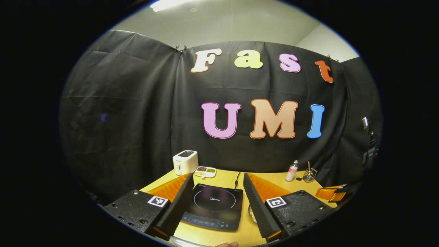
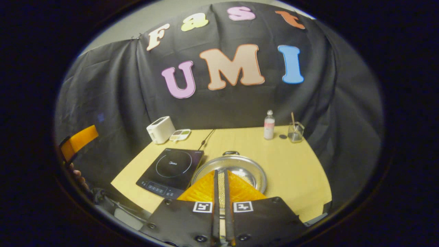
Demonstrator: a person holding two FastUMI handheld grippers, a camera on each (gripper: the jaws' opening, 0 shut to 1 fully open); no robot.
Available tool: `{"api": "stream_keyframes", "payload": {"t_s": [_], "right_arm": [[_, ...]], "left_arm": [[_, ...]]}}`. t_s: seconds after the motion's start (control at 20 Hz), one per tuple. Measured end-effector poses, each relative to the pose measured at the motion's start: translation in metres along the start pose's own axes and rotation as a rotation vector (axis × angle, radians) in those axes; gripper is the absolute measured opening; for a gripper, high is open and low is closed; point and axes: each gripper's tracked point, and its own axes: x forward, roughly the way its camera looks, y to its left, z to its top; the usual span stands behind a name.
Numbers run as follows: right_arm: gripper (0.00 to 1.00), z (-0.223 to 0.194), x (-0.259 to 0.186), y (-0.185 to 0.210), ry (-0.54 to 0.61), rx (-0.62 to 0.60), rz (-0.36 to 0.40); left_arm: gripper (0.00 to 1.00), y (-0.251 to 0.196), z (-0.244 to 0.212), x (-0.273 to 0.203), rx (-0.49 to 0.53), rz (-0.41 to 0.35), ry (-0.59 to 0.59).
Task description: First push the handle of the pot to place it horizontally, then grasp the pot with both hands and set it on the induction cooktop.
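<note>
— Presently, what is logged on the wooden table (image 2: 291, 171)?

— Item one: an induction cooktop (image 2: 171, 169), flat, left of centre in the right gripper view. Item two: a steel pot (image 2: 240, 166), set just beside the cooktop's right edge, its black handle (image 2: 230, 153) at the far rim.

— And the grippers?

— Left gripper (image 1: 216, 199): fingers spread wide, the cooktop framed between them. Right gripper (image 2: 222, 192): fingers drawn nearly together, raised over the pot's near rim; contact cannot be told.

— Other stock?

— Toaster (image 2: 160, 129), divided dish (image 2: 180, 134), bottle (image 2: 269, 125), glass jar (image 2: 295, 132), all along the back.
</note>
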Motion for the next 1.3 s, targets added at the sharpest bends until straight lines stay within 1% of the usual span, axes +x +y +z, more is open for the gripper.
{"api": "stream_keyframes", "payload": {"t_s": [0.05, 0.1, 0.15, 0.2, 0.25, 0.3, 0.35, 0.4, 0.45, 0.5, 0.55, 0.6, 0.65, 0.75, 0.8, 0.85, 0.9, 1.05, 1.1, 1.15, 1.3], "right_arm": [[0.06, -0.016, 0.008, 0.001, 0.066, 0.035, 0.027], [0.0, -0.024, 0.013, 0.005, 0.114, 0.066, 0.067], [0.03, -0.037, 0.021, 0.007, 0.153, 0.073, 0.095], [0.03, -0.049, 0.027, 0.008, 0.196, 0.063, 0.124], [0.03, -0.06, 0.028, 0.011, 0.229, 0.046, 0.153], [0.0, -0.071, 0.033, 0.01, 0.27, 0.015, 0.16], [0.03, -0.085, 0.034, 0.01, 0.319, -0.001, 0.165], [0.0, -0.096, 0.038, 0.012, 0.365, 0.015, 0.172], [0.03, -0.107, 0.042, 0.017, 0.407, 0.047, 0.17], [0.03, -0.118, 0.045, 0.019, 0.454, 0.086, 0.159], [0.03, -0.124, 0.046, 0.025, 0.482, 0.126, 0.158], [0.0, -0.131, 0.051, 0.028, 0.503, 0.133, 0.15], [0.03, -0.144, 0.053, 0.031, 0.536, 0.114, 0.14], [0.03, -0.156, 0.055, 0.036, 0.576, 0.094, 0.118], [0.03, -0.16, 0.059, 0.04, 0.588, 0.091, 0.108], [0.0, -0.166, 0.06, 0.042, 0.602, 0.082, 0.095], [0.03, -0.172, 0.062, 0.043, 0.62, 0.073, 0.077], [0.03, -0.191, 0.067, 0.045, 0.665, 0.052, 0.021], [0.0, -0.196, 0.069, 0.043, 0.674, 0.051, -0.004], [0.0, -0.2, 0.071, 0.042, 0.684, 0.05, -0.029], [0.0, -0.207, 0.076, 0.038, 0.7, 0.046, -0.083]], "left_arm": [[0.88, -0.004, -0.002, 0.002, 0.003, 0.011, 0.019], [0.88, -0.009, -0.003, 0.002, 0.004, 0.021, 0.028], [0.84, -0.013, 0.0, 0.003, 0.0, 0.028, 0.021], [0.88, -0.017, -0.001, 0.006, -0.009, 0.033, 0.028], [0.88, -0.021, -0.006, 0.008, -0.02, 0.032, 0.041], [0.84, -0.025, -0.011, 0.01, -0.032, 0.025, 0.057], [0.89, -0.028, -0.014, 0.013, -0.043, 0.012, 0.068], [0.84, -0.03, -0.016, 0.019, -0.052, -0.003, 0.069], [0.84, -0.029, -0.016, 0.026, -0.056, -0.012, 0.065], [0.89, -0.024, -0.019, 0.032, -0.054, -0.013, 0.085], [0.84, -0.02, -0.021, 0.036, -0.056, -0.021, 0.088], [0.83, -0.016, -0.018, 0.04, -0.058, -0.027, 0.076], [0.88, -0.008, -0.019, 0.045, -0.061, -0.03, 0.081], [0.87, 0.003, -0.036, 0.047, -0.099, -0.041, 0.127], [0.83, 0.008, -0.041, 0.049, -0.119, -0.047, 0.139], [0.87, 0.015, -0.045, 0.053, -0.13, -0.051, 0.15], [0.87, 0.021, -0.052, 0.057, -0.134, -0.057, 0.162], [0.88, 0.036, -0.057, 0.065, -0.132, -0.088, 0.166], [0.88, 0.038, -0.059, 0.067, -0.133, -0.104, 0.166], [0.87, 0.039, -0.061, 0.07, -0.134, -0.122, 0.169], [0.88, 0.047, -0.066, 0.076, -0.097, -0.156, 0.175]]}}
